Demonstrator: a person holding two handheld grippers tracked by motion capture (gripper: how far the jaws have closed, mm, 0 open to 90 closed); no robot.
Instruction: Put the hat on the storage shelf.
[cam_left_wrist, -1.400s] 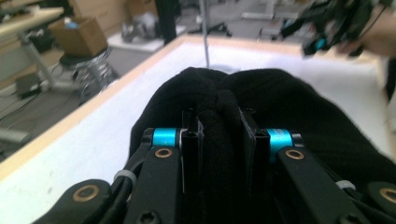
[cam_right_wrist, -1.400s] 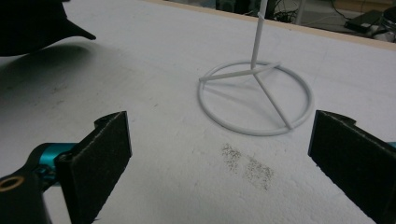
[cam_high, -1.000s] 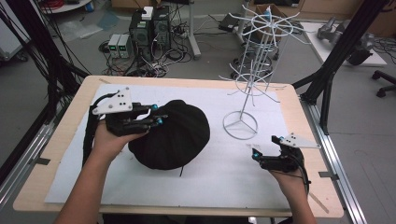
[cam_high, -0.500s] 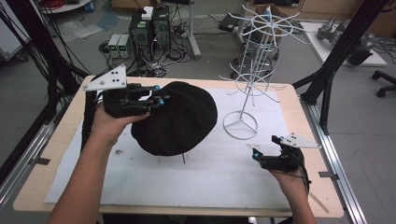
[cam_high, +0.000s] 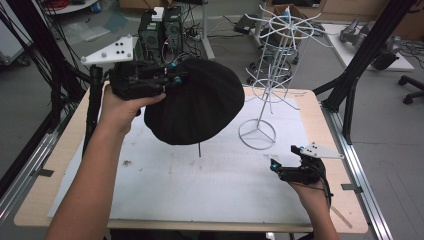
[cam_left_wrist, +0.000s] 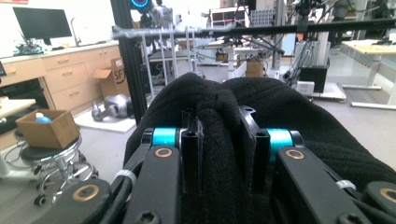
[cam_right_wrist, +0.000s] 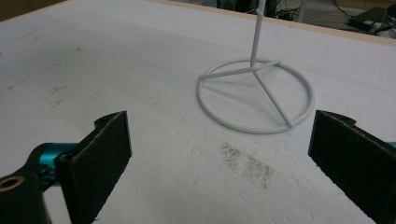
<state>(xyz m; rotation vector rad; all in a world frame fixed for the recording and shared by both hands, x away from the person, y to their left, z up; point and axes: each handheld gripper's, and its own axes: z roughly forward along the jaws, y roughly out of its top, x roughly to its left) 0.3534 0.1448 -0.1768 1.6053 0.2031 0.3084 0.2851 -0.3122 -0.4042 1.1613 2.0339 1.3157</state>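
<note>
Your left gripper is clamped on a fold of the black knit hat, which hangs clear above the white mat, beside the white wire rack. Keep that pinch firm and carry it high toward the prongs. Your right gripper rests open near the rack's ring base.

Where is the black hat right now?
In the high view, the black hat hangs above the table's left side, pinched by the left gripper, beside the white wire rack.
</note>
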